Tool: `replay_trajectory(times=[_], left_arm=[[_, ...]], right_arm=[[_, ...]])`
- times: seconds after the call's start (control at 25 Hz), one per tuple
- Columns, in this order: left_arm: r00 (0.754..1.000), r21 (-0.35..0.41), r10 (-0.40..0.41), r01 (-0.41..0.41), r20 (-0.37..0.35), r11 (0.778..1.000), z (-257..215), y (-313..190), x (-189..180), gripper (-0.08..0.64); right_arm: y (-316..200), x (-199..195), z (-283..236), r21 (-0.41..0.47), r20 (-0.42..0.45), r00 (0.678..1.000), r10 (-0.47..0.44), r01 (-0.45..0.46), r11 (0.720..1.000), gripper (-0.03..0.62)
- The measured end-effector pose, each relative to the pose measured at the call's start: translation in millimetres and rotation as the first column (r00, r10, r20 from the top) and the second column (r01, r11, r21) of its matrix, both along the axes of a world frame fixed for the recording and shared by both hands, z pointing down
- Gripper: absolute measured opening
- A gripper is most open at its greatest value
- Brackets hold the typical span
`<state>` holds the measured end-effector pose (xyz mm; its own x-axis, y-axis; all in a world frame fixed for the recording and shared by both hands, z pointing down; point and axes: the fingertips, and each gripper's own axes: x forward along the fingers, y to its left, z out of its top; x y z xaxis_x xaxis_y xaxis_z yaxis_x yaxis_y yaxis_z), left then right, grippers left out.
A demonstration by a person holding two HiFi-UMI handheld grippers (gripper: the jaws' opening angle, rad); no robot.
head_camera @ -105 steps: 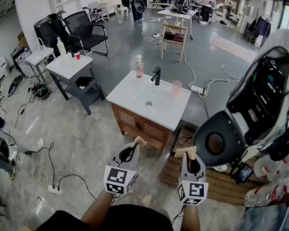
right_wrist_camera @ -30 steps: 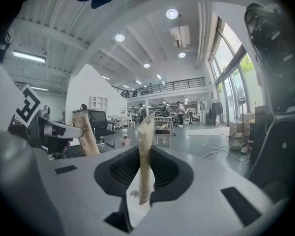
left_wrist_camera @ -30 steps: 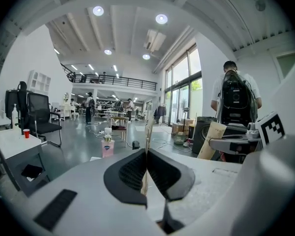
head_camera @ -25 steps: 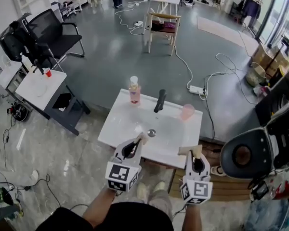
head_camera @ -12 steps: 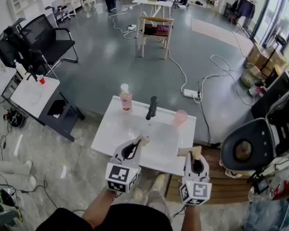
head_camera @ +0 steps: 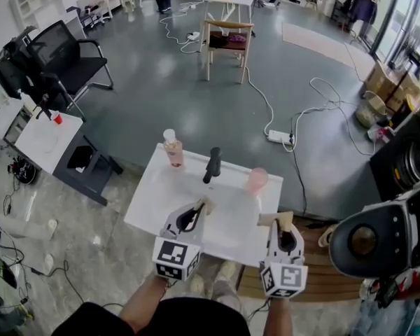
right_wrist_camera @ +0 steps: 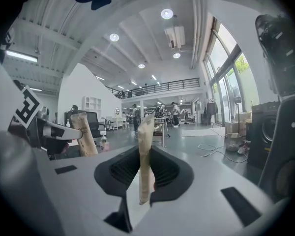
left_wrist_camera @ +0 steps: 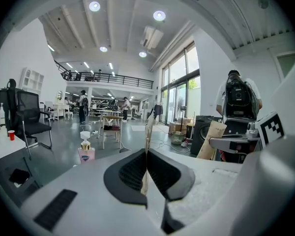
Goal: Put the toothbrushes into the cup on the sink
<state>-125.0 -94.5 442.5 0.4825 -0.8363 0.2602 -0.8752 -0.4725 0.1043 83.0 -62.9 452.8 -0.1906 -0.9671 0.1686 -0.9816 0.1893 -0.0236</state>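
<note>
A white sink counter (head_camera: 161, 205) stands just ahead, with a pink cup (head_camera: 256, 179) at its back right, a black faucet (head_camera: 211, 164) and a pink soap bottle (head_camera: 172, 149). My left gripper (head_camera: 201, 206) reaches over the counter's front edge, shut on a paper-wrapped toothbrush (left_wrist_camera: 148, 132) seen edge-on between the left gripper's (left_wrist_camera: 146, 154) pads. My right gripper (head_camera: 278, 220) hovers at the front right corner, below the cup in the picture. The right gripper (right_wrist_camera: 142, 166) is shut on a second tan-wrapped toothbrush (right_wrist_camera: 145, 146), which stands upright.
A washing machine (head_camera: 367, 240) and a wooden pallet (head_camera: 322, 271) lie to the right of the sink. A small white table (head_camera: 45, 135) and a black office chair (head_camera: 63, 54) are at the left. Cables and a power strip (head_camera: 278, 137) run behind the sink.
The sink has drawn closer and lower in the head view. Both grippers have moved forward toward it, the left one now over the counter's front edge, each still holding its toothbrush.
</note>
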Motion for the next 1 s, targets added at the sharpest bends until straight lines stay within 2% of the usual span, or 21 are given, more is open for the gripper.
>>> replay_trajectory(times=[0.52,1.0], left_arm=[[0.999,-0.046,-0.046,0.047,0.023,0.998,20.3,-56.5,36.3,0.005],[0.996,-0.079,-0.086,0.089,0.034,0.993,34.7,-78.6,48.0,0.005]], right_arm=[[-71.1,32.2,18.8,-0.027,0.037,0.998,-0.052,0.053,0.998,0.063],[-125.1,33.8,11.0,0.022,0.027,0.991,-0.132,0.132,0.991,0.063]])
